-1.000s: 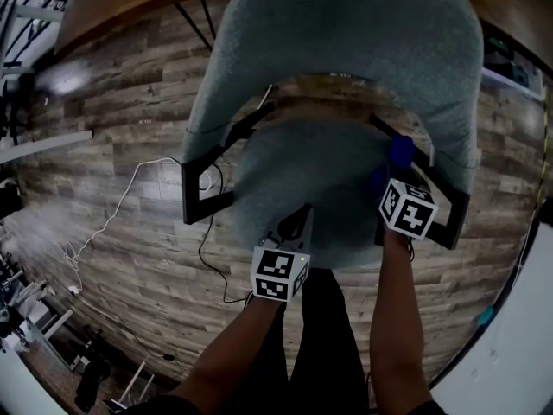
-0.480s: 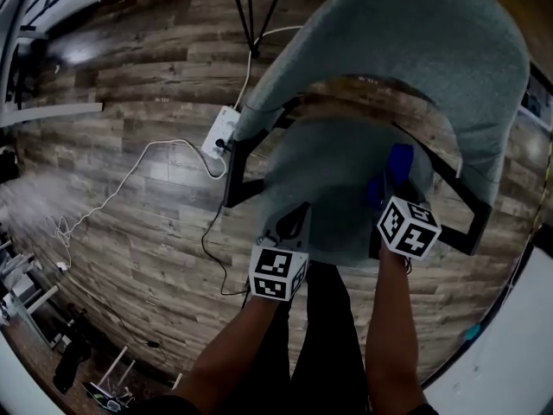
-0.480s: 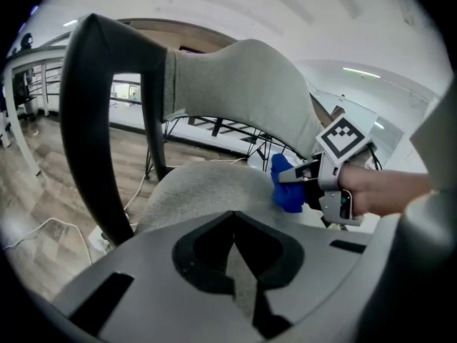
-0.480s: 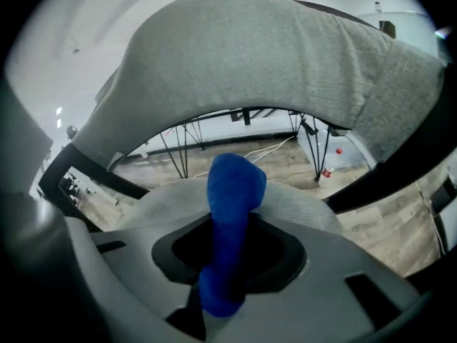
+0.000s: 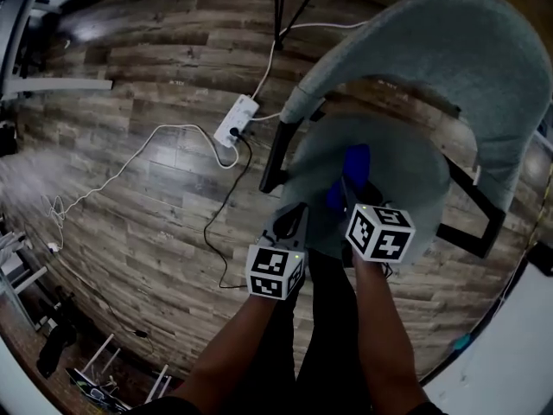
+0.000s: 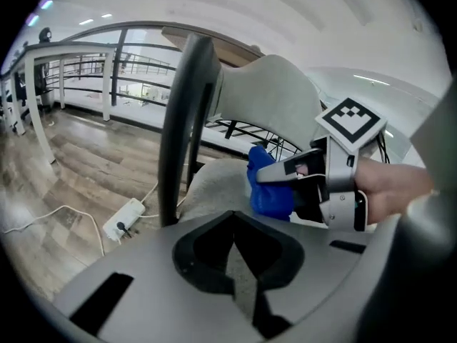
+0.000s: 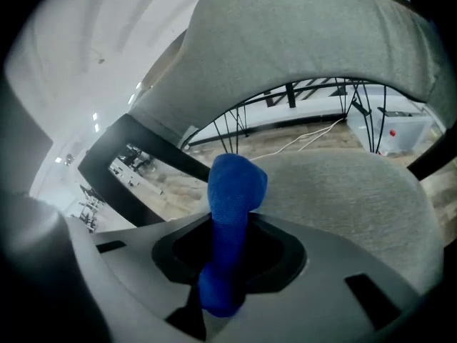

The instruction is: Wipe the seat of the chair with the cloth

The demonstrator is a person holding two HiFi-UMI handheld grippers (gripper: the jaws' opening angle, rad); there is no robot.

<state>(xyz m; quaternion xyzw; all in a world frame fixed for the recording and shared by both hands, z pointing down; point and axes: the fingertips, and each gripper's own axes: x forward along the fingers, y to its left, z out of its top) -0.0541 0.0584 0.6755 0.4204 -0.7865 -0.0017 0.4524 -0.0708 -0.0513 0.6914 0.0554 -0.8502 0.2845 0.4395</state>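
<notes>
Wood-plank floor (image 5: 130, 223), white power strip (image 5: 236, 121), trailing cable (image 5: 138, 151), metal railing (image 6: 86, 70)

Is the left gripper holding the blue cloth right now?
No, the blue cloth is clamped in the right gripper, while the left gripper has its jaws together with nothing between them.

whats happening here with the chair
A person is wiping a grey upholstered chair with a handheld gripper in each hand. The right gripper is shut on a blue cloth and holds it over the chair's seat, near the front middle. The left gripper is shut and empty, at the seat's front edge beside the chair's dark frame. A white power strip lies on the wooden floor beside the chair.
</notes>
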